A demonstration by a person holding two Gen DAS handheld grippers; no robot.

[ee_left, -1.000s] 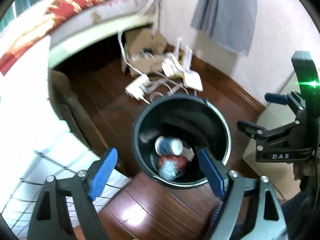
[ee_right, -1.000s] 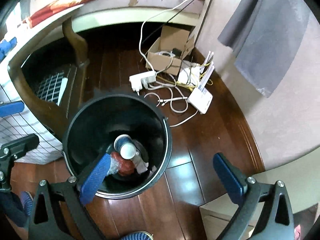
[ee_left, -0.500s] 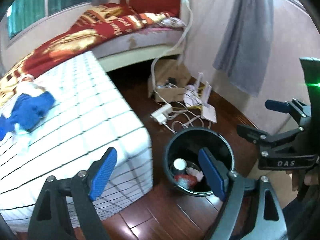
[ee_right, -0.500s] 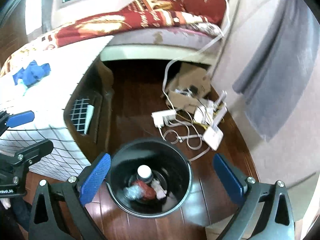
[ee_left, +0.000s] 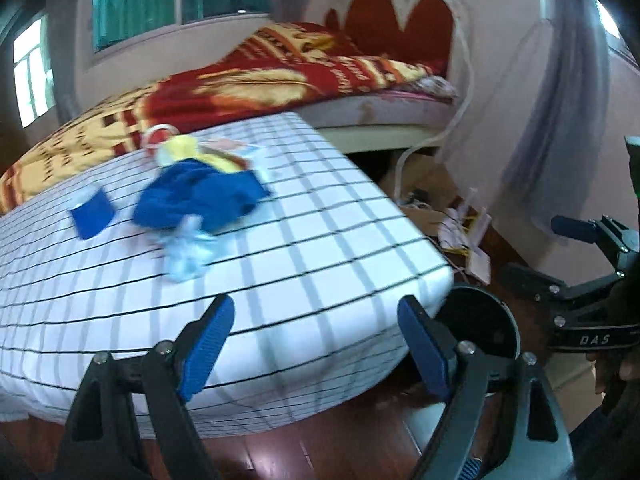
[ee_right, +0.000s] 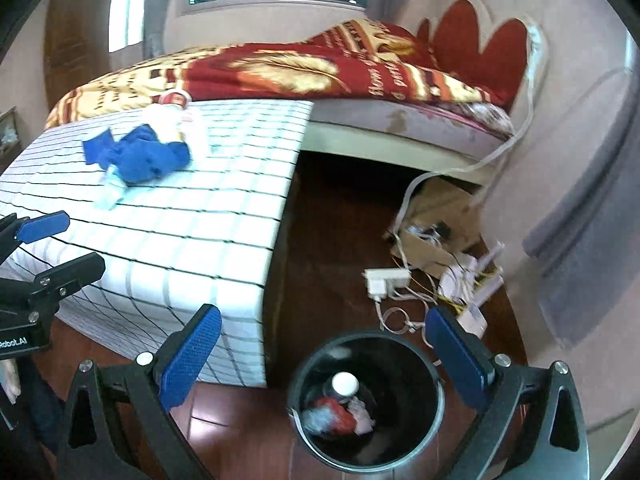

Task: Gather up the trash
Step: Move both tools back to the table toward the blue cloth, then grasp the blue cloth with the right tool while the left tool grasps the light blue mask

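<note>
Both jaws gape empty: my left gripper (ee_left: 316, 344) faces the grid-clothed table's near edge (ee_left: 328, 304), my right gripper (ee_right: 324, 356) hangs above the black bin (ee_right: 434, 416) beside its corner.

Right gripper (ee_right: 320, 354) held wide apart and empty above a black bin (ee_right: 366, 404) on the wood floor (ee_right: 332, 220); bin holds a white-capped bottle (ee_right: 345, 384) and red and white scraps (ee_right: 338, 416). Checked table (ee_right: 208, 216) just left of bin, carrying a blue cloth (ee_right: 140, 156) and pale wrapper (ee_right: 110, 196). Left gripper (ee_right: 44, 244) at left edge, spread apart.
</note>
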